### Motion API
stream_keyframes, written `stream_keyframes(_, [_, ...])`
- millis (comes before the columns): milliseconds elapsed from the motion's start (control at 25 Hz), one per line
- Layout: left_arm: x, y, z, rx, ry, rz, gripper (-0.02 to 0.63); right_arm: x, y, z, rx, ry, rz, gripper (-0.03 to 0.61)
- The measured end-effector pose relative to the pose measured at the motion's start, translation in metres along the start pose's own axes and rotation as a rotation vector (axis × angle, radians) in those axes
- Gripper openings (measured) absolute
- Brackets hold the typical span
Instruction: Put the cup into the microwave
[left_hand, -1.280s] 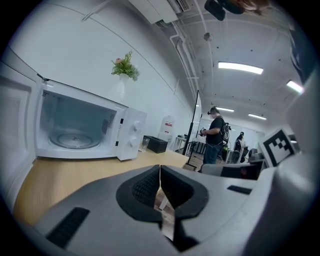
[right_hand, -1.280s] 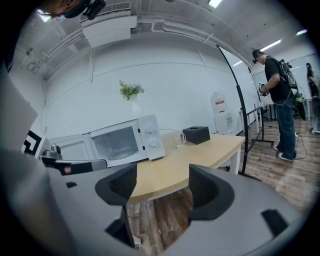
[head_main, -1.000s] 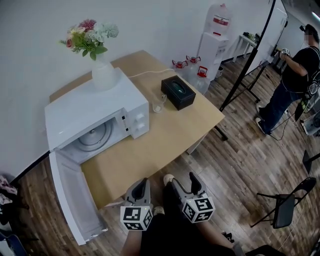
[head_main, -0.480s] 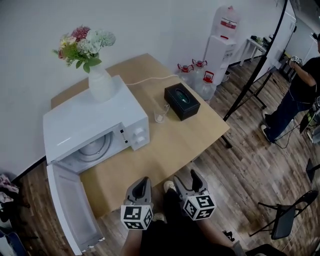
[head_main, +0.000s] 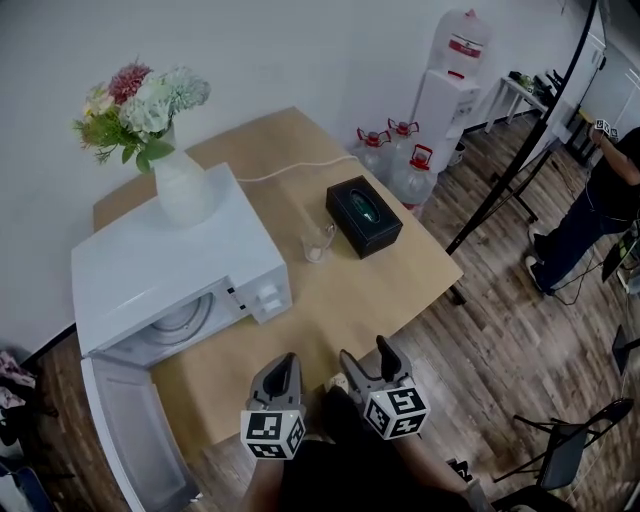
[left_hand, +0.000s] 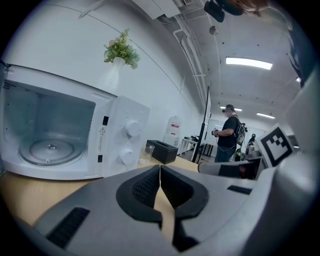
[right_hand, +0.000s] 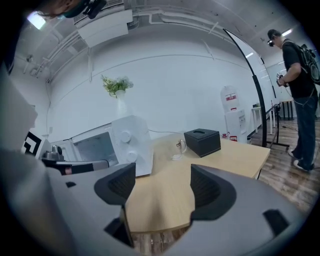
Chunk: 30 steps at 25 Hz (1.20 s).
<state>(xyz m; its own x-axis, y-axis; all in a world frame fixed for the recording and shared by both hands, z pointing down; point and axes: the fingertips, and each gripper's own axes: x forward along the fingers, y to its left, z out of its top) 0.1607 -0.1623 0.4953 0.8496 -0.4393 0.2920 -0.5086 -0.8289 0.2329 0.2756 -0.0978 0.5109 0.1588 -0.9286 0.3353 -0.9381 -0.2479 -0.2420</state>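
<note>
A clear glass cup (head_main: 317, 243) stands on the wooden table (head_main: 340, 300), between the white microwave (head_main: 170, 270) and a black box. The microwave's door (head_main: 120, 440) hangs open to the left and its turntable shows inside. My left gripper (head_main: 284, 363) is shut with nothing in it, at the table's near edge. My right gripper (head_main: 365, 352) is beside it, open and empty; its jaws have just been opening a little wider. The cup (left_hand: 146, 154) is far ahead in the left gripper view, past the shut left gripper (left_hand: 160, 169). The right gripper (right_hand: 162, 185) faces the distant cup (right_hand: 177, 149).
A black tissue box (head_main: 363, 216) lies right of the cup. A vase of flowers (head_main: 180, 185) stands on the microwave. Water jugs (head_main: 400, 160) and a dispenser (head_main: 450, 90) stand behind the table. A person (head_main: 590, 200), a black stand pole (head_main: 510, 150) and a folding chair (head_main: 580, 440) are to the right.
Both grippers have come forward to the table's near edge, and the table and microwave sit closer in view. The right gripper's jaws stand slightly wider.
</note>
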Motion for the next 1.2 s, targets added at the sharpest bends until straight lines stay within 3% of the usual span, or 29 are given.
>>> stream_keyframes(640, [0.067,0.012,0.015,-0.003,0.020,0.064,0.006,0.097,-0.034,0.037,-0.039,0.049,0.120,0.322])
stream_keyframes(1200, [0.101,0.024,0.012,-0.030,0.056,0.151,0.006,0.200,-0.044,0.043,-0.118,0.117,0.228,0.331])
